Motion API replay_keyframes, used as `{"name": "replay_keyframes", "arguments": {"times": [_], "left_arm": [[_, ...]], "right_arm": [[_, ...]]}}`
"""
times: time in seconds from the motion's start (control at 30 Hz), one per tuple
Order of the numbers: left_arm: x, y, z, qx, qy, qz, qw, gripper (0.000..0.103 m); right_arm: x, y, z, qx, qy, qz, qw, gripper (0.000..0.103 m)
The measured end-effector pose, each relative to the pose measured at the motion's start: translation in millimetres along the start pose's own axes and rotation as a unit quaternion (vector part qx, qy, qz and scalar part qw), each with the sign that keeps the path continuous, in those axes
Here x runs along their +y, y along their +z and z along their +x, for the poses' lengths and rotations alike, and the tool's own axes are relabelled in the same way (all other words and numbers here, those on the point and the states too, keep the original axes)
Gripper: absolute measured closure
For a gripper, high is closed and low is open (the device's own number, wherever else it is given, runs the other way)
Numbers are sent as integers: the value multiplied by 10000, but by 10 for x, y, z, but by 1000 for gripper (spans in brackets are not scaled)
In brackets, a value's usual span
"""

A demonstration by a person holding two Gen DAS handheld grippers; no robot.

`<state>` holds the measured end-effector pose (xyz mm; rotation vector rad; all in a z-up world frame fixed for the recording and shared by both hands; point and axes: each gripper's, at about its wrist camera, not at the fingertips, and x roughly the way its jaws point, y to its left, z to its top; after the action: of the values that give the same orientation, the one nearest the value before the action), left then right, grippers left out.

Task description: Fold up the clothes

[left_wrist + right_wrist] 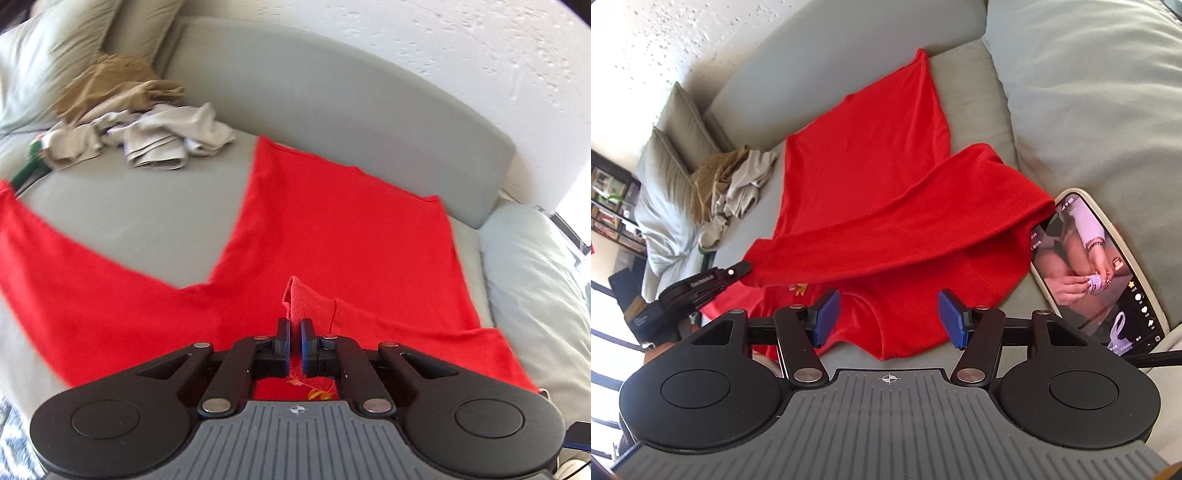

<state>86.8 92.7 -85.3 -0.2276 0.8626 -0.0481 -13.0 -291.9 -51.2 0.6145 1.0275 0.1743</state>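
my left hand-held gripper (pixel 295 328) is clamped on the red shirt's (pixel 332 229) sleeve; my right hand-held gripper (pixel 888 314) gapes over its collar, body stretching away.

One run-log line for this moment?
left gripper: shut on red shirt | right gripper: open, above shirt | sofa

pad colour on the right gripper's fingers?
Blue pads on black fingers; clearest in the right wrist view.
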Motion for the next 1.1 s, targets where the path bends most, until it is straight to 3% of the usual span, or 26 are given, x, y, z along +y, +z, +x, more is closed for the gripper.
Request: {"name": "replay_keyframes", "arguments": {"times": [0.07, 0.2, 0.3, 0.37, 0.43, 0.53, 0.67, 0.8, 0.9, 1.0, 1.1], "left_arm": [[76, -55, 70, 93, 238, -36, 9997, 100], [230, -164, 213, 411, 252, -174, 9987, 99], [231, -215, 265, 436, 409, -39, 9982, 98], [240, -217, 263, 454, 628, -64, 9970, 81], [229, -221, 218, 432, 890, -70, 9951, 72], [142, -238, 13, 206, 1205, 20, 9925, 70], [-15, -285, -118, 32, 710, 158, 9973, 70], [-259, -368, 100, 309, 265, 585, 9975, 71], [-378, -416, 300, 484, 142, 811, 9954, 71], [-367, -398, 427, 595, 275, 839, 9943, 72], [-292, -379, 503, 771, 266, 655, 9945, 75]], "right_arm": [[-8, -11, 8, 4, 4, 30, 10000, 42], [-13, -29, 24, 63, 41, 68, 9999, 42], [5, -43, 19, 62, 44, 40, 10000, 42], [7, -48, 6, 45, 24, 27, 10000, 42], [-28, -48, -27, -24, -10, 92, 10000, 42], [-168, -26, -99, -282, -149, 377, 9988, 42], [-374, 84, -116, -705, -411, 777, 9936, 42], [-460, 363, 104, -796, -779, 437, 9928, 43], [-625, 642, 409, -390, -984, 192, 9942, 43], [-792, 843, 679, 53, -781, 86, 9969, 43], [-864, 942, 866, 199, -611, -14, 9979, 43]]}}
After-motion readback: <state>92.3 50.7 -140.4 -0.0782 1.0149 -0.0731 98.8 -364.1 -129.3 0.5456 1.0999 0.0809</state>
